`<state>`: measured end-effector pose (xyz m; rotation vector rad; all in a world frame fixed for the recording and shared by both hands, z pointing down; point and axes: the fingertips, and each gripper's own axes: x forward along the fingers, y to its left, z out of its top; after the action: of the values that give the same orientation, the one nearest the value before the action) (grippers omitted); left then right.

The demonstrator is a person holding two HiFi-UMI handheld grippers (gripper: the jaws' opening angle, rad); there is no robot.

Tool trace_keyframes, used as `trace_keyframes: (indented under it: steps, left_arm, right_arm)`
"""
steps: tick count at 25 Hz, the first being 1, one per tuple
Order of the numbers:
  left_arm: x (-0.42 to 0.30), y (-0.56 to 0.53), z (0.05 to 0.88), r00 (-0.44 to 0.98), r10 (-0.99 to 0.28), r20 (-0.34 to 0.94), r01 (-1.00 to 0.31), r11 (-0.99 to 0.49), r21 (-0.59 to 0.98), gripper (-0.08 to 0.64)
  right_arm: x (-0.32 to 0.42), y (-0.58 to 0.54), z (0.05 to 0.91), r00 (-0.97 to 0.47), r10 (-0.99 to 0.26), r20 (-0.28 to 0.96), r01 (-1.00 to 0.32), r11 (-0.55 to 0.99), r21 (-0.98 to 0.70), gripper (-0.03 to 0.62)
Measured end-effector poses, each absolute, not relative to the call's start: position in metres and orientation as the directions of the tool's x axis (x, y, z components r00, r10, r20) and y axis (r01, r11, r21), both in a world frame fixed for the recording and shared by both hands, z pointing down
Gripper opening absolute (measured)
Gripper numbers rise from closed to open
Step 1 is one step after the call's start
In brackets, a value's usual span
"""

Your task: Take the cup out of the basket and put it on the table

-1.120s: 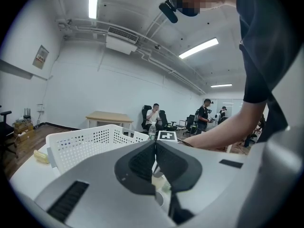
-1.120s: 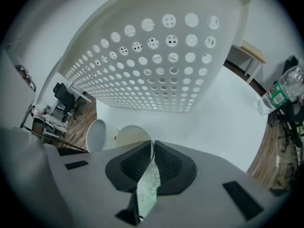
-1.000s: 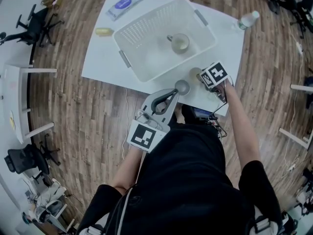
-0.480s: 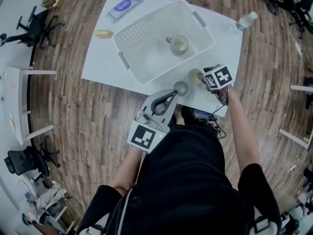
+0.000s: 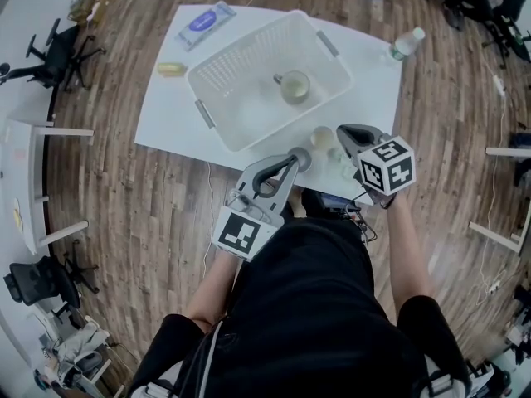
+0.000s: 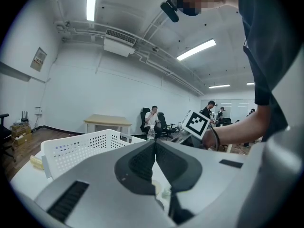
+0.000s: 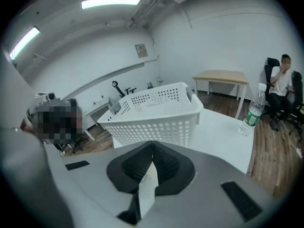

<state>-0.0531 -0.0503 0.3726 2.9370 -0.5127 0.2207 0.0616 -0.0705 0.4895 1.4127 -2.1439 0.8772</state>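
Observation:
A white perforated basket point(image 5: 249, 98) point(image 7: 156, 113) stands on the white table point(image 5: 170, 118). Inside it sits a clear handled cup point(image 5: 293, 86). A second pale cup point(image 5: 322, 137) stands upright on the table in front of the basket, free of both grippers. My right gripper point(image 5: 344, 131) point(image 7: 152, 148) hangs above and just right of that cup. Its jaws have just been closing and now meet with nothing between them. My left gripper point(image 5: 300, 157) point(image 6: 155, 144) is shut and empty, level at the table's near edge, just left of the cup.
A water bottle point(image 5: 404, 44) point(image 7: 251, 110) stands at the table's far right corner. A wipes pack point(image 5: 207, 15) and a small yellow item point(image 5: 172, 69) lie at the far left. Office chairs point(image 5: 50, 44) and seated people point(image 6: 153, 120) are around the room.
My right gripper has lifted up from beside the cup on the table, which stays standing there. The left gripper has kept still.

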Motion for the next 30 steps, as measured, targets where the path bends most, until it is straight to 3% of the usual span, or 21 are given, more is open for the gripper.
trace_keyframes:
  steps: [14, 25, 30]
  left_arm:
    - [-0.042, -0.049, 0.364, 0.935, -0.322, 0.151, -0.339, -0.934, 0.111, 0.009]
    - [-0.034, -0.060, 0.360, 0.930, -0.322, 0.178, -0.343, -0.934, 0.100, 0.009]
    - [-0.020, -0.094, 0.363, 0.922, -0.279, 0.267, -0.277, -0.960, -0.046, 0.011]
  right_arm:
    - [0.012, -0.032, 0.359, -0.405, -0.886, 0.227, -0.914, 0.392, -0.105, 0.023]
    - [0.005, -0.024, 0.357, -0.430, -0.879, 0.207, -0.903, 0.414, -0.117, 0.023]
    - [0.022, -0.023, 0.360, -0.402, -0.892, 0.208, -0.915, 0.382, -0.128, 0.023]
